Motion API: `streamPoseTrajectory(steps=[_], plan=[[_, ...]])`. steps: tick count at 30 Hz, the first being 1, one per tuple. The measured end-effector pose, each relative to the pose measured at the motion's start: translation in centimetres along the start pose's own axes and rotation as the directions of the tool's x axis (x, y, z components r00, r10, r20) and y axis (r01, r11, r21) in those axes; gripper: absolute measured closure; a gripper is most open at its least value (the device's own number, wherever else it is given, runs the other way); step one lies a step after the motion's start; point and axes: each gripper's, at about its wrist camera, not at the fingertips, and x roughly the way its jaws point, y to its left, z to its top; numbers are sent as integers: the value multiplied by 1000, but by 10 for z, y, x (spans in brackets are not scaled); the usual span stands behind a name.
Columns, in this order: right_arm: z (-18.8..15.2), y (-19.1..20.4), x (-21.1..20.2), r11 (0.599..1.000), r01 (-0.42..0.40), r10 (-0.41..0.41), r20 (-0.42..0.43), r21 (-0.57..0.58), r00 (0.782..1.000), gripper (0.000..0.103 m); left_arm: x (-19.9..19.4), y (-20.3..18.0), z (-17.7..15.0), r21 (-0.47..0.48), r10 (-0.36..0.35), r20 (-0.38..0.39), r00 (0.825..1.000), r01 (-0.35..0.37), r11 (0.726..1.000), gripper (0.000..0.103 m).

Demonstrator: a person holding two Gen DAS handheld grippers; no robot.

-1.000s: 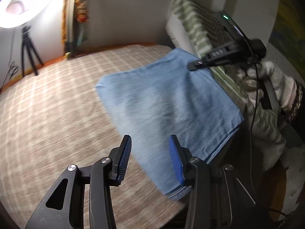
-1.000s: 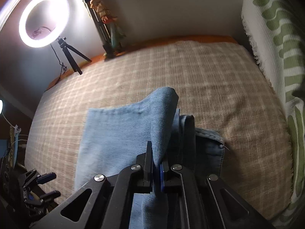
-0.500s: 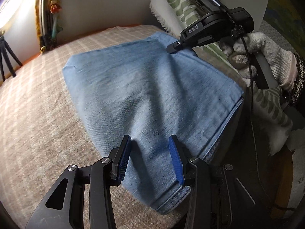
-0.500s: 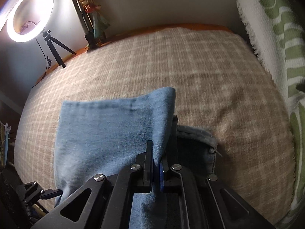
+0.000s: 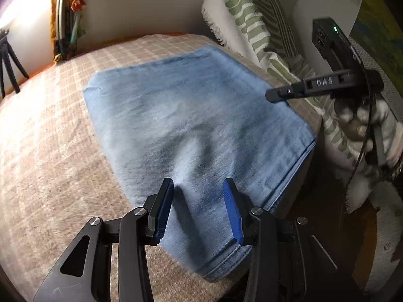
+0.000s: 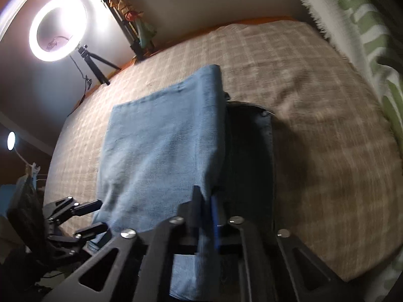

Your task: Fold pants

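Light blue denim pants lie folded into a rough rectangle on the beige checked bed cover. My left gripper hovers open over the pants' near end, with nothing pressed between its blue pads. My right gripper is shut on the upper denim layer at its right edge, and cloth runs down between its fingers. Beside that layer the darker waistband part lies in shadow. In the left wrist view the right gripper reaches in from the right, held by a gloved hand. The left gripper shows at the lower left of the right wrist view.
A white throw with green stripes is heaped along the bed's right side. A lit ring light on a tripod stands past the far left edge, next to a colourful upright object. The bed edge drops off just right of the pants.
The right gripper has drawn the pinched denim layer sideways and lower, so the raised fold now lies flatter. The left wrist view has closed in on the pants.
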Motion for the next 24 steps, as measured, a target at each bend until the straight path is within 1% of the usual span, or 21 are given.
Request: streamPoseTrajectory(steps=[3,5,8,11,12,13,14,15,16,18,20,23,24], plan=[[-10,1,-3,1000,24,-24,14,0,1000,102,-12,7,2,10,27,32,999,-28,1000,64],[-20,-7,-3,999,23,-24,19,38,1000,102,-20,14,3,8,51,51,997,-51,999,64],[-28,-17,8,997,44,-44,-7,68,999,102,-20,26,4,-6,72,46,996,-72,997,64],[-24,-10,12,997,76,-75,-28,31,997,100,-12,32,3,-14,79,31,996,-78,997,64],[-20,-6,9,995,95,-95,-35,4,995,94,-9,33,2,-8,84,26,996,-84,996,64],[-17,-3,5,992,128,-128,-31,-14,991,92,-6,31,1,-5,85,21,996,-85,996,64],[-13,1,-1,986,162,-163,-15,-31,987,79,-3,31,0,-4,83,14,996,-83,997,64],[-8,7,-10,978,200,-199,25,-59,980,73,-2,31,-1,-5,81,10,997,-81,997,64],[-4,13,-17,974,210,-205,60,-82,977,72,-2,31,0,-5,80,12,997,-80,997,64],[9,27,-29,971,197,-179,134,-134,975,70,-7,33,6,-9,85,38,996,-84,996,64],[23,36,-29,971,177,-149,173,-162,974,67,-9,39,18,-20,80,60,995,-79,997,64],[49,47,-9,973,133,-97,189,-188,977,67,-6,48,39,-20,103,83,991,-101,995,64],[59,50,4,976,110,-75,182,-191,980,67,-5,50,45,-15,110,89,990,-109,994,64]])
